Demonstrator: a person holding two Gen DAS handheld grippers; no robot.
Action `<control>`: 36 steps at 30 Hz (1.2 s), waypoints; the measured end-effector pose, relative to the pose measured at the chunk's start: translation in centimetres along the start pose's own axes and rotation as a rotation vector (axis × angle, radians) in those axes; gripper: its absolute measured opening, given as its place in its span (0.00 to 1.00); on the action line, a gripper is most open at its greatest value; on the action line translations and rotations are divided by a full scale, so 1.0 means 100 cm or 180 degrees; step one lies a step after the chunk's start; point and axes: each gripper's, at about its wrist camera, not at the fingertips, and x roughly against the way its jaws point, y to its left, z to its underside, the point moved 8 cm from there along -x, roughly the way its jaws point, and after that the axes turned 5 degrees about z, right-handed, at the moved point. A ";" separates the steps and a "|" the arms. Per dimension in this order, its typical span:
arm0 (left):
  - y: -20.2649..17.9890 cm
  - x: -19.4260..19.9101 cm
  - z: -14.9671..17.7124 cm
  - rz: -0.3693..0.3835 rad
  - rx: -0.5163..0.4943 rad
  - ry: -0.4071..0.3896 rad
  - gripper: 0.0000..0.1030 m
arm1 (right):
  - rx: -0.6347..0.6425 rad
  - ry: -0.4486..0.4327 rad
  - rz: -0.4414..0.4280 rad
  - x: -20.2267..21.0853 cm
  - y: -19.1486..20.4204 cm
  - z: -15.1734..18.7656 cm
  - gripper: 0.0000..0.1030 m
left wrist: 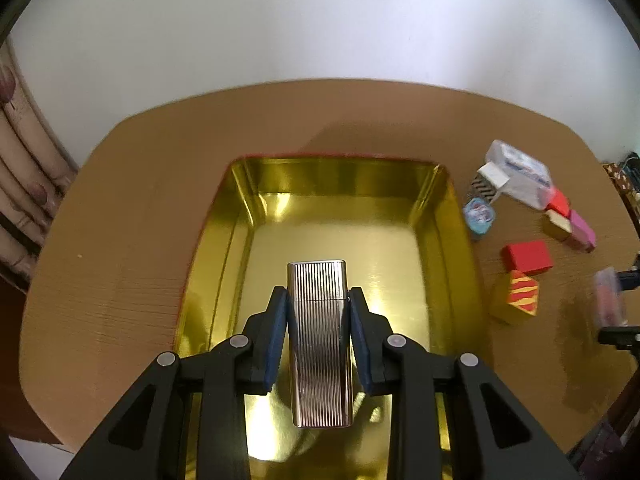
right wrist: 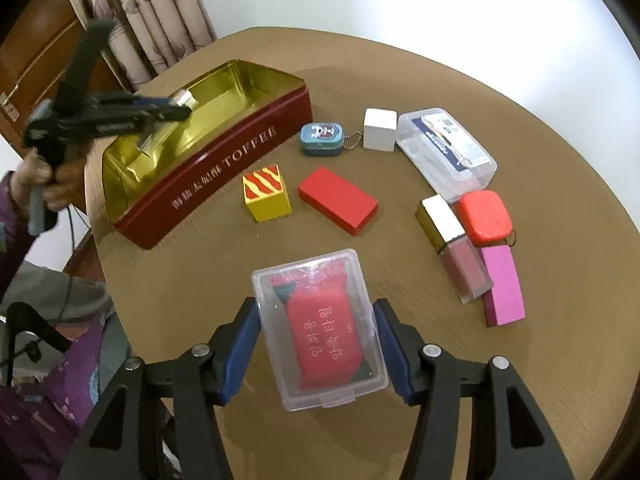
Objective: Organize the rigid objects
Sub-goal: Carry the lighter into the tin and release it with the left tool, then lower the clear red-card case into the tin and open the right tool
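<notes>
My left gripper is shut on a ribbed silver lighter and holds it over the gold inside of the open red toffee tin. In the right wrist view the left gripper hangs over the tin with the lighter in it. My right gripper is shut on a clear plastic case with a red packet inside, held above the brown table in front of the tin.
Right of the tin lie a yellow striped cube, red block, blue keychain tin, white cube, clear box, lip gloss, orange-red case and pink block. Curtain behind.
</notes>
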 end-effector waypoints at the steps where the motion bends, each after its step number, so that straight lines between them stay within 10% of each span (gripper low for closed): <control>1: 0.001 -0.003 0.001 -0.0015 -0.0006 0.0007 0.26 | 0.0004 -0.0038 -0.0008 0.001 0.001 -0.002 0.57; 20: 0.012 0.046 0.000 0.0149 0.0299 -0.0371 0.42 | 0.0210 -0.0493 -0.0218 0.035 0.079 -0.098 0.57; 36: 0.032 0.098 0.061 -0.0311 0.0633 -0.0583 0.63 | 0.0002 -0.0441 -0.0270 -0.066 0.121 -0.206 0.57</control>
